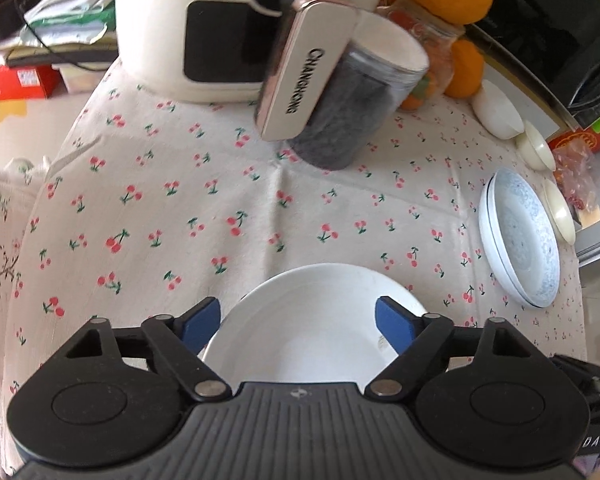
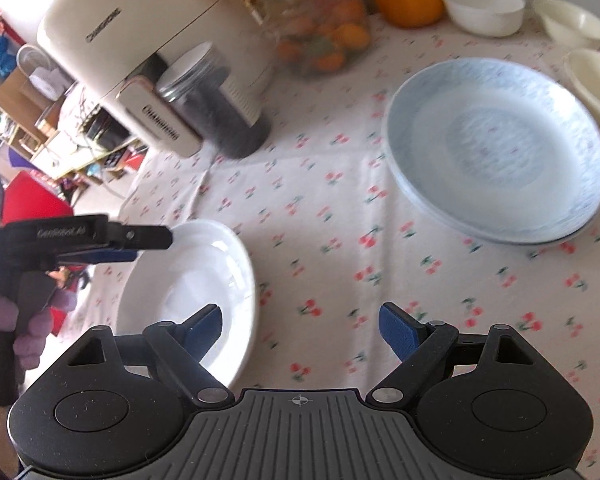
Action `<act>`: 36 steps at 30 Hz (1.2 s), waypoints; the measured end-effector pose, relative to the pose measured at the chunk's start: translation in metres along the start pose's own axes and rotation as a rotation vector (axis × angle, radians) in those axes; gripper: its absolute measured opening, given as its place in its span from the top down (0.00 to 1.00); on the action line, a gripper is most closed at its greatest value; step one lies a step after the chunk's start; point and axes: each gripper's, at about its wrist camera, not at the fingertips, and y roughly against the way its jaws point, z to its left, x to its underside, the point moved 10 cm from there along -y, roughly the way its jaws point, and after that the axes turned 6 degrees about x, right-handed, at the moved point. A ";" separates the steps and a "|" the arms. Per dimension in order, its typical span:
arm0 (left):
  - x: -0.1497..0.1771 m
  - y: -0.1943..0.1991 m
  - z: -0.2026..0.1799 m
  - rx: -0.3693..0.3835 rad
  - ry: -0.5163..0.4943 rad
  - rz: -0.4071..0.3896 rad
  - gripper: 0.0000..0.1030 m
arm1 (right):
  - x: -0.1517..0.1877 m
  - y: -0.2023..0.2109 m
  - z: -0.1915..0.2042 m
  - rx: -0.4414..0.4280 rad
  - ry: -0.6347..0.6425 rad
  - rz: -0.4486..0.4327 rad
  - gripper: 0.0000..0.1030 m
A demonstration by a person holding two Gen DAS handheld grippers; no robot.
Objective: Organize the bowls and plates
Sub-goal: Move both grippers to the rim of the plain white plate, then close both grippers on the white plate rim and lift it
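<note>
Left gripper (image 1: pixel 298 322) hung over the white plate (image 1: pixel 312 320) at bottom centre of its view, jaws spread, blue pads straddling the plate, no clear contact. Right gripper (image 2: pixel 300 330) was over bare cherry-print tablecloth (image 2: pixel 320 208), jaws spread, nothing between them; the white plate sat at its lower left. Stacked blue-patterned plates (image 2: pixel 496 152) sat upper right, small white bowl (image 2: pixel 484 8) and cream bowls (image 2: pixel 572 24) beyond them.

left wrist: steep, close over white plate (image 1: pixel 316 320) | right wrist: same plate, left
</note>
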 end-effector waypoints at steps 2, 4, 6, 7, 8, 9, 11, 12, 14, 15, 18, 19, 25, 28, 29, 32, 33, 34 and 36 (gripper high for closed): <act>0.001 0.001 0.003 0.009 0.000 0.015 0.25 | 0.005 -0.003 0.007 -0.027 -0.006 0.019 0.15; 0.002 0.002 0.006 0.024 0.000 0.026 0.28 | 0.009 -0.008 0.013 -0.052 -0.014 0.039 0.15; 0.004 0.003 0.008 0.040 -0.002 0.038 0.31 | 0.013 -0.011 0.020 -0.077 -0.017 0.058 0.15; 0.004 0.004 0.010 0.046 -0.004 0.043 0.33 | 0.015 -0.012 0.023 -0.090 -0.018 0.066 0.15; 0.006 0.005 0.012 0.052 -0.003 0.050 0.34 | 0.016 -0.013 0.026 -0.101 -0.019 0.071 0.15; 0.007 0.005 0.014 0.057 -0.002 0.057 0.36 | 0.018 -0.014 0.029 -0.111 -0.020 0.077 0.15; 0.010 0.005 0.018 0.067 0.002 0.074 0.41 | 0.021 -0.016 0.034 -0.131 -0.022 0.090 0.15; 0.011 0.004 0.021 0.069 0.008 0.082 0.45 | 0.023 -0.018 0.036 -0.138 -0.023 0.096 0.15; 0.015 0.003 0.026 0.068 0.021 0.098 0.50 | 0.027 -0.020 0.040 -0.150 -0.022 0.108 0.15; 0.016 0.003 0.029 0.066 0.025 0.105 0.53 | 0.029 -0.021 0.043 -0.155 -0.018 0.113 0.15; 0.020 0.001 0.036 0.061 0.036 0.124 0.59 | 0.034 -0.026 0.049 -0.160 -0.005 0.126 0.16; 0.022 0.001 0.037 0.059 0.039 0.129 0.62 | 0.036 -0.027 0.051 -0.161 -0.001 0.130 0.16; 0.026 0.003 0.043 0.056 0.048 0.138 0.78 | 0.046 -0.034 0.058 -0.156 0.016 0.145 0.34; 0.027 0.003 0.043 0.055 0.044 0.141 0.82 | 0.046 -0.034 0.058 -0.153 0.021 0.134 0.46; 0.027 0.003 0.043 0.048 0.039 0.140 0.83 | 0.045 -0.034 0.057 -0.151 0.016 0.134 0.49; 0.026 0.002 0.042 0.038 0.034 0.135 0.83 | 0.044 -0.036 0.052 -0.128 0.012 0.128 0.62; 0.025 0.002 0.042 0.037 0.033 0.133 0.83 | 0.044 -0.036 0.050 -0.119 0.011 0.126 0.66; 0.024 0.001 0.040 0.037 0.033 0.130 0.83 | 0.044 -0.035 0.048 -0.111 0.010 0.126 0.72; 0.023 0.001 0.038 0.046 0.033 0.122 0.83 | 0.042 -0.035 0.044 -0.103 0.009 0.122 0.79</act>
